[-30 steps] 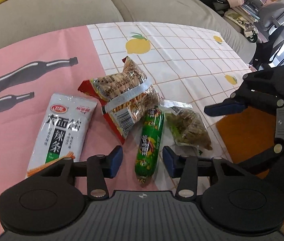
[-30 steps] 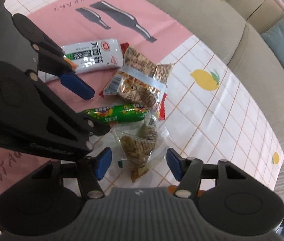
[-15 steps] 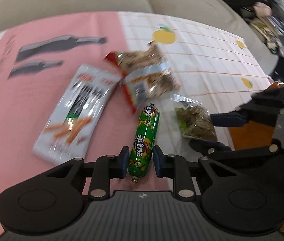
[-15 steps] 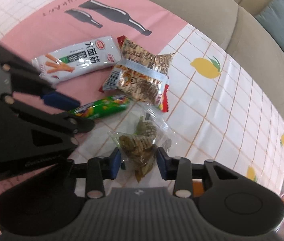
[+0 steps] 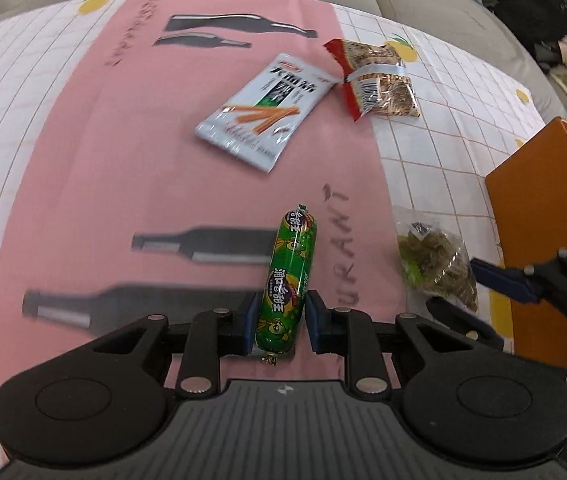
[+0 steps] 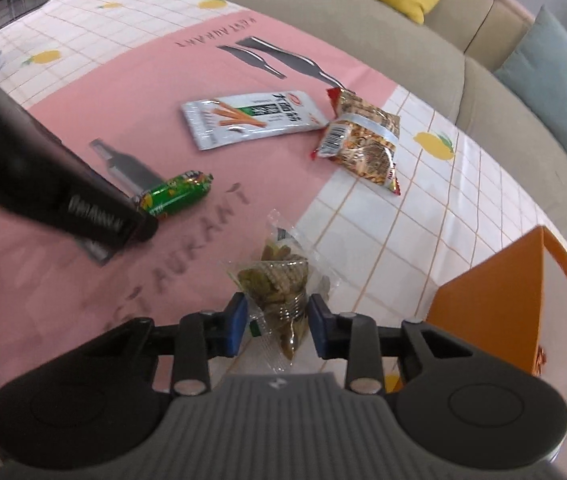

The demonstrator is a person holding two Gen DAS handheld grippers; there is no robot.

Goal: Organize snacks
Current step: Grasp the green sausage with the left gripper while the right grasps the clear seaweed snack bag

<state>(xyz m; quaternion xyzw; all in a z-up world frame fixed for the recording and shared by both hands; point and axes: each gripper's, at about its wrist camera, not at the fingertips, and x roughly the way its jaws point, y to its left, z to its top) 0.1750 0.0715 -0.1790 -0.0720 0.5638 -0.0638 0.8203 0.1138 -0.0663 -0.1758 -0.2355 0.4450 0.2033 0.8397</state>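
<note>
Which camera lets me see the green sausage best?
The left wrist view. There the green sausage shows nearly whole, label up, pinched at its near end by the left hand-held gripper. The right wrist view shows only its far half; the rest hides behind that dark gripper.

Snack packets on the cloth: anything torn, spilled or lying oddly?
Nothing stands out. The white packet and red-edged packet lie flat and sealed; the sausage and clear bag look intact in the jaws.

Black tongs point(image 5: 279, 326), blue pads point(image 6: 236, 322)
</note>
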